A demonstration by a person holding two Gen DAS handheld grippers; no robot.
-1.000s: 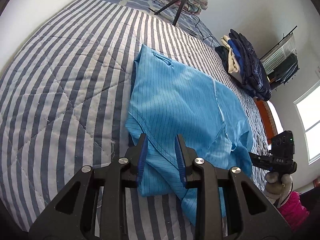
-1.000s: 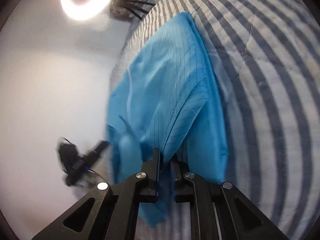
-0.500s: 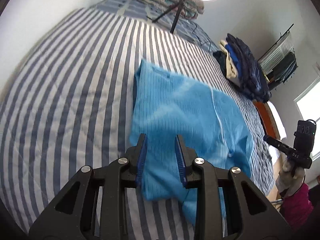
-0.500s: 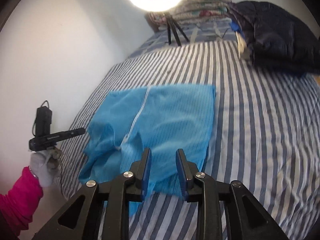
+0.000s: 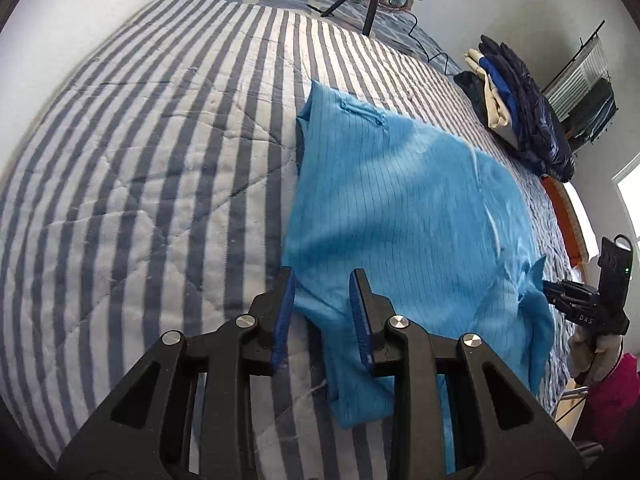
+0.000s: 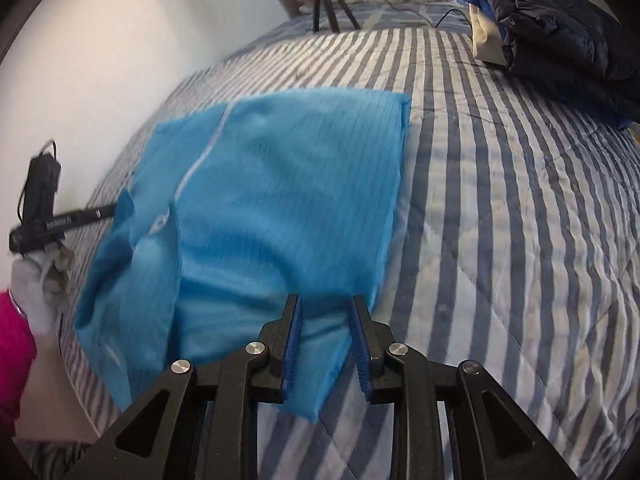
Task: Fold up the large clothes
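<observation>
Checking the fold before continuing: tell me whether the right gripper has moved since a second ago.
Yes. The right gripper has let go of the blue garment and pulled back, now hovering open over its near edge on the striped quilt.

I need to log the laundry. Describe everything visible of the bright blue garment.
The blue garment is thin, finely pinstriped fabric, folded into a rough rectangle. A pale zipper runs down it, and a small pocket slit sits near its far edge. It lies flat on the striped quilt, with rumpled, loose flaps along the near edge.
</observation>
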